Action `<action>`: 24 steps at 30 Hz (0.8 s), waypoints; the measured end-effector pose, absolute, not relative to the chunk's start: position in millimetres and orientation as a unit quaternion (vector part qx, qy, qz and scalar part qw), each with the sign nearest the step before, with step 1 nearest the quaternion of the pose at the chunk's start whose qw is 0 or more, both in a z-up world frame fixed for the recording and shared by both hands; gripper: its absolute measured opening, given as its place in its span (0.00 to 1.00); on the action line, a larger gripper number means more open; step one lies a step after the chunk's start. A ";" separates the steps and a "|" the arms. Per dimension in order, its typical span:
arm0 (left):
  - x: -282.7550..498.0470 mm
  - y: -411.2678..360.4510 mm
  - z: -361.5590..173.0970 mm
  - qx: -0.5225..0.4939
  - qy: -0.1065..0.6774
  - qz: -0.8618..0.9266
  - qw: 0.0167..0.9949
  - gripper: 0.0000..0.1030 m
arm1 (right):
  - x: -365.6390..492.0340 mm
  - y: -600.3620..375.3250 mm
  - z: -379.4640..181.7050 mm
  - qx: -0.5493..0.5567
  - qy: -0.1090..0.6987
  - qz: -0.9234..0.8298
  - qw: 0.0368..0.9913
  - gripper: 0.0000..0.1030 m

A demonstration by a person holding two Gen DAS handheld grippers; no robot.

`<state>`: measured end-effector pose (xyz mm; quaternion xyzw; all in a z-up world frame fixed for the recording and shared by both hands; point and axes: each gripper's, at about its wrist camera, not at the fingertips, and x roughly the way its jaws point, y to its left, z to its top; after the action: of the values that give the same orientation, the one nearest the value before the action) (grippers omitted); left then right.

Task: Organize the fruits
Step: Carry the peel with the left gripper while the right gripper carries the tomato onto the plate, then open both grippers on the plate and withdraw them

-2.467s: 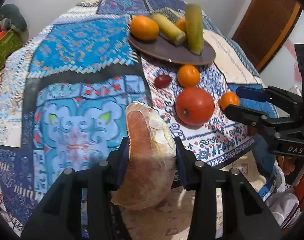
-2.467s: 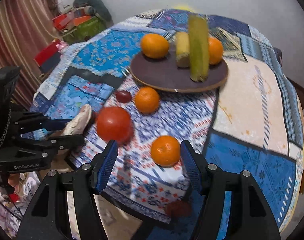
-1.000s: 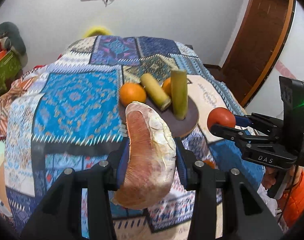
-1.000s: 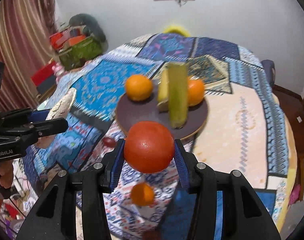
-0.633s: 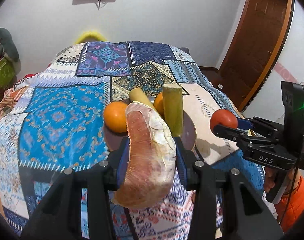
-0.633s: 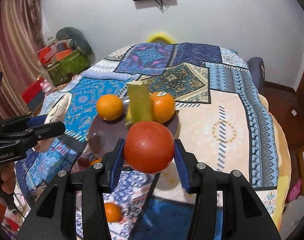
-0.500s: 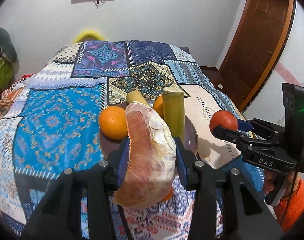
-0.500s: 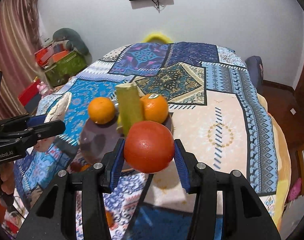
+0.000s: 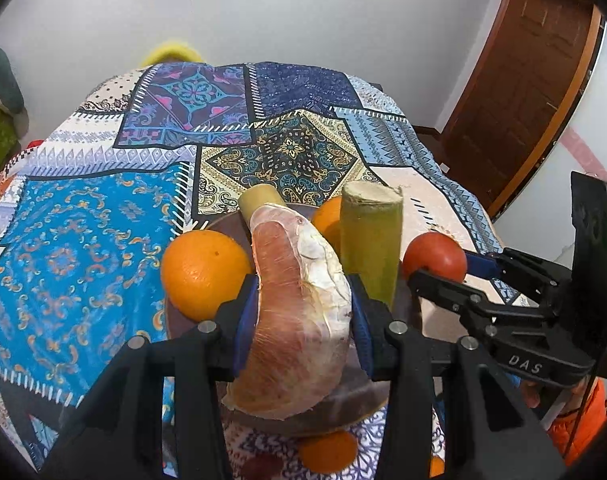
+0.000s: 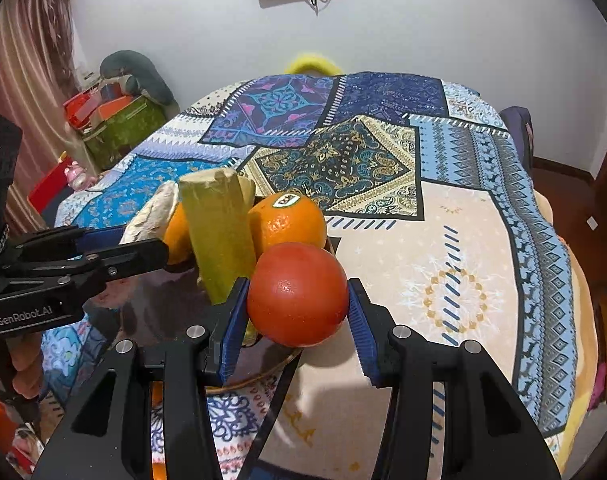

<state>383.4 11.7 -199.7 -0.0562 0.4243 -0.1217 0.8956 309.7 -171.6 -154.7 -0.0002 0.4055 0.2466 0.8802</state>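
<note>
My left gripper (image 9: 301, 322) is shut on a peeled pomelo wedge (image 9: 299, 312), pinkish with white pith, held over the near part of the brown plate (image 9: 335, 412). My right gripper (image 10: 297, 320) is shut on a red tomato (image 10: 297, 294), held above the plate's right edge (image 10: 259, 376). The plate holds an orange (image 9: 203, 272), a second orange with a sticker (image 10: 289, 220) and two green-yellow sugarcane pieces (image 9: 369, 240), the nearer one (image 10: 219, 236) hiding most of the other. In the left wrist view the right gripper (image 9: 443, 264) and tomato (image 9: 435, 258) show at the right.
A patchwork cloth (image 10: 383, 152) covers the round table. A small orange (image 9: 327, 450) lies on the cloth below the plate's near rim. Boxes and clutter (image 10: 115, 120) stand at the left wall; a wooden door (image 9: 523, 80) is at the right. A hand in an orange sleeve (image 9: 575, 428) holds the right gripper.
Both grippers have moved forward and a little down over the table, so the plate and its fruit now sit close under the wedge and the tomato. Both grips are unchanged.
</note>
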 end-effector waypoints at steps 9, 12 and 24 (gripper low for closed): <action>395.2 9.3 -206.3 -0.051 0.426 -0.115 0.896 0.41 | 316.6 -167.8 -166.2 0.000 0.413 0.252 0.875 0.43; 398.3 12.3 -210.0 -0.056 0.431 -0.113 0.893 0.41 | 318.5 -167.9 -168.6 -0.001 0.417 0.253 0.873 0.43; 394.6 11.4 -210.6 -0.045 0.427 -0.101 0.898 0.43 | 316.1 -164.1 -167.4 -0.011 0.411 0.257 0.875 0.46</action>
<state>394.6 11.4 -210.6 -0.0452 0.4265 -0.1006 0.8977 316.1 -164.1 -167.4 -0.0108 0.4111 0.2567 0.8746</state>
